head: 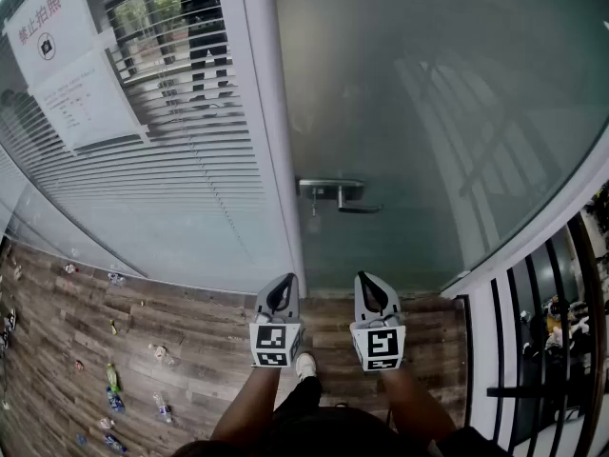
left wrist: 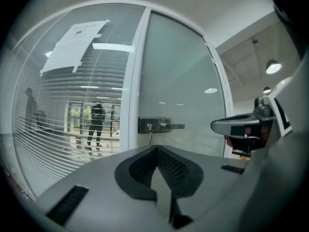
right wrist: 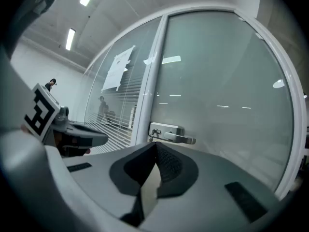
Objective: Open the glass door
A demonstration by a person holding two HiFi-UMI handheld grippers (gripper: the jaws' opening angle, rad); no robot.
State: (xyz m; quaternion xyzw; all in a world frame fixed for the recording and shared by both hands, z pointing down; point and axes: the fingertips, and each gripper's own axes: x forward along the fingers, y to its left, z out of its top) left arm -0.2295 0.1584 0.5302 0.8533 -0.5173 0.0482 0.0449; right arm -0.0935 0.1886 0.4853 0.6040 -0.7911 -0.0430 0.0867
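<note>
glass door (head: 438,112): frosted pale grey-green, ahead of both claws
door handle (head: 338,194): silver
left gripper (head: 284,278), right gripper (head: 365,277): grey, black pads, black-and-white square markers
floor (head: 143,317): brown wood planks
blinds (head: 190,174): white stripes

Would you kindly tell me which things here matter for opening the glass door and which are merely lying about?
For the job: glass door; door handle; left gripper and right gripper, both shut, empty.
Lying about: paper notices; bottles on the floor; person beyond.
</note>
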